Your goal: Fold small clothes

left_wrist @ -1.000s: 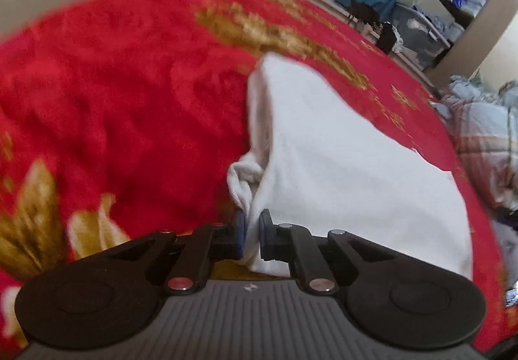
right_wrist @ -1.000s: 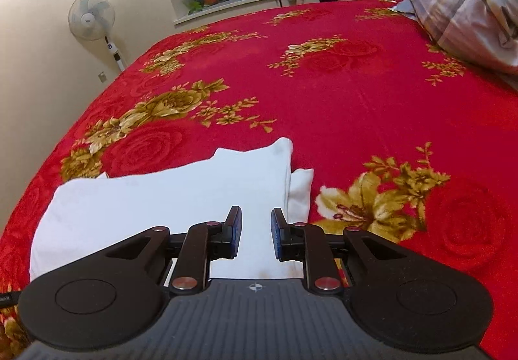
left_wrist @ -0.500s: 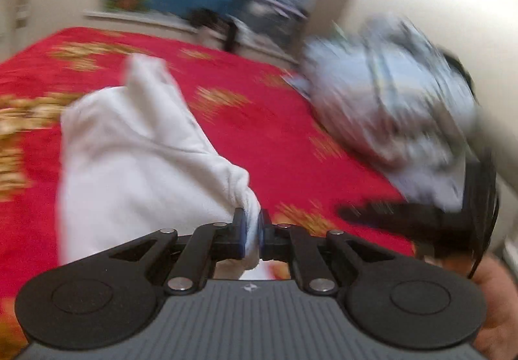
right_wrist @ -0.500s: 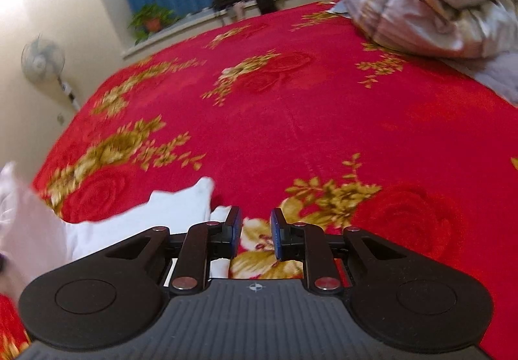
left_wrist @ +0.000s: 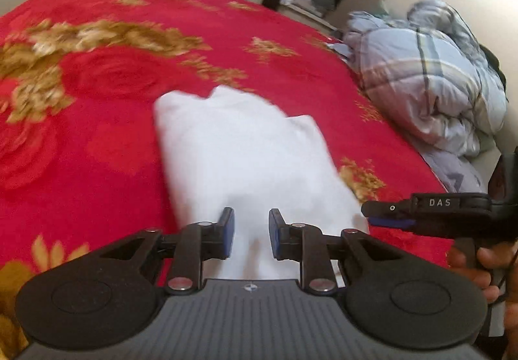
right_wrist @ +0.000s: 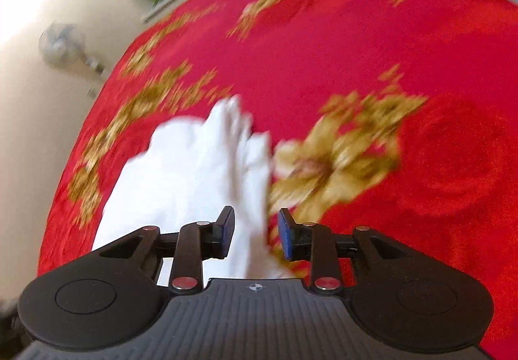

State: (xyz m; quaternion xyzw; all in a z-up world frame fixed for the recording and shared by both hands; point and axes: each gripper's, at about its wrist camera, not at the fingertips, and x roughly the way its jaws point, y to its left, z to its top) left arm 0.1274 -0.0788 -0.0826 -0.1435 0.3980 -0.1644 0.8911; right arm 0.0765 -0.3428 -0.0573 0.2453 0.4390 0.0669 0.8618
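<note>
Now our left gripper, which a second ago pinched the white garment's edge, is opening, its fingers spread and free of the cloth below them. The garment lies doubled over on the red blanket. Our right gripper is opening too, apart over the garment's near edge. We judge this fold done.

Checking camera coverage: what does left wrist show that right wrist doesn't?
Left wrist only: the right hand-held gripper from the side, the hand holding it, and a plaid quilt.

Right wrist only: a standing fan by the wall.

Both: the white garment on the red floral blanket, blue curtain, potted plant; each view's own jaws are opening, not pressing cloth.
</note>
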